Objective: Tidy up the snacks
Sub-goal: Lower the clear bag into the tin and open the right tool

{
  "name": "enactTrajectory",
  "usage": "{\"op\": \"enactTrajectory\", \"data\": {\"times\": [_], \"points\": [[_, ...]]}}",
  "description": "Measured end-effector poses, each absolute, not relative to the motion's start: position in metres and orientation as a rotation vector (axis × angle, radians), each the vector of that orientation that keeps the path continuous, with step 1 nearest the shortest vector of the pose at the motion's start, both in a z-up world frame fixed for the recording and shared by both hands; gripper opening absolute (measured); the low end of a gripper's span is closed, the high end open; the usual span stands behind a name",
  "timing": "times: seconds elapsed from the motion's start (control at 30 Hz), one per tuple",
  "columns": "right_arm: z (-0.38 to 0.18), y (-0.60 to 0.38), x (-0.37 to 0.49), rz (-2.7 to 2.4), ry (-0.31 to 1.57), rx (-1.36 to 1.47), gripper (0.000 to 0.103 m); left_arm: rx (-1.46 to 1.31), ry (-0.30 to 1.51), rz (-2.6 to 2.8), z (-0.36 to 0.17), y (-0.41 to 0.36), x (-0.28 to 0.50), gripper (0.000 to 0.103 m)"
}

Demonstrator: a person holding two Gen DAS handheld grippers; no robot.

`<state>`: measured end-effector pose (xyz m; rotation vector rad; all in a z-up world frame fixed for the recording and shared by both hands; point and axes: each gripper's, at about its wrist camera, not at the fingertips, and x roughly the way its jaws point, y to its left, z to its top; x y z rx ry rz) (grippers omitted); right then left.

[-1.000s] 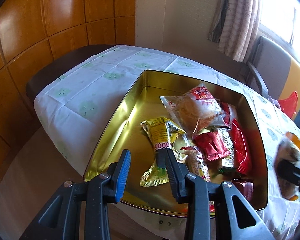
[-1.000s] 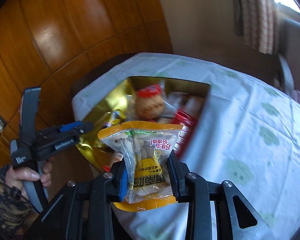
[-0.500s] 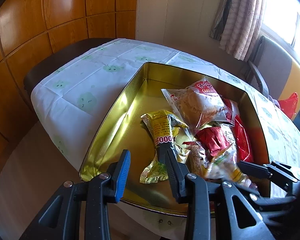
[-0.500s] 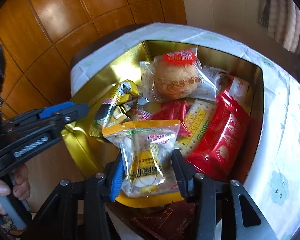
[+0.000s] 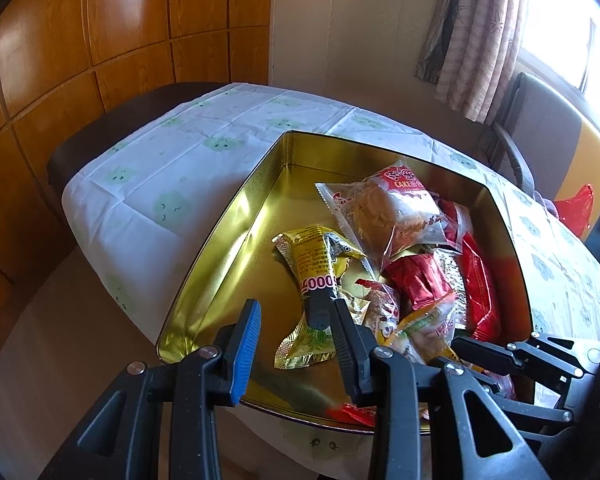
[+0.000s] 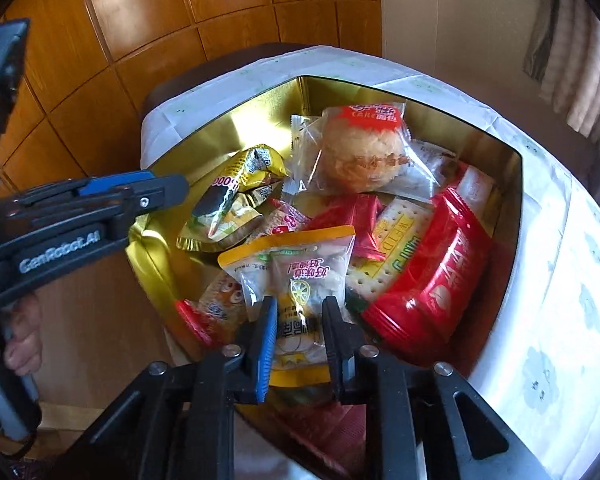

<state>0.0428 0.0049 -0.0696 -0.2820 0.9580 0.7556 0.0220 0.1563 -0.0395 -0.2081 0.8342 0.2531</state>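
Fingers [image 6: 269, 320] of right gripper [image 6: 298, 305] just closed, pinching orange-edged clear snack packet [image 6: 296, 264] low over near end of gold tin [image 6: 236, 120], lower centre. Seen only in right wrist view: that pinch, cracker pack [image 6: 396, 232], full red pouch [image 6: 440, 276], hand [image 6: 16, 344] at lower left. Left gripper [image 5: 294, 308] narrowly parted, holding nothing, above tin's near corner. Clearer in left wrist view: yellow packet [image 5: 316, 264], cake packet [image 5: 392, 212], bare tablecloth [image 5: 180, 152] at upper left.
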Motion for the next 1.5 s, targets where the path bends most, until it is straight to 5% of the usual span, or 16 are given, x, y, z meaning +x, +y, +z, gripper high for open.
{"op": "enactTrajectory", "data": {"times": [0.93, 1.17, 1.5], "points": [[-0.067, -0.006, 0.024, 0.665, 0.901, -0.242, 0.027, -0.145, 0.719, 0.264, -0.017, 0.124, -0.001, 0.037], [-0.052, -0.019, 0.014, 0.622, 0.821, -0.203, 0.032, -0.125, 0.692, 0.285, -0.014, 0.117, -0.008, 0.037], [-0.033, -0.063, -0.001, 0.404, 0.696, -0.098, 0.055, -0.114, 0.618, 0.32, -0.004, 0.099, -0.024, 0.038]]}}
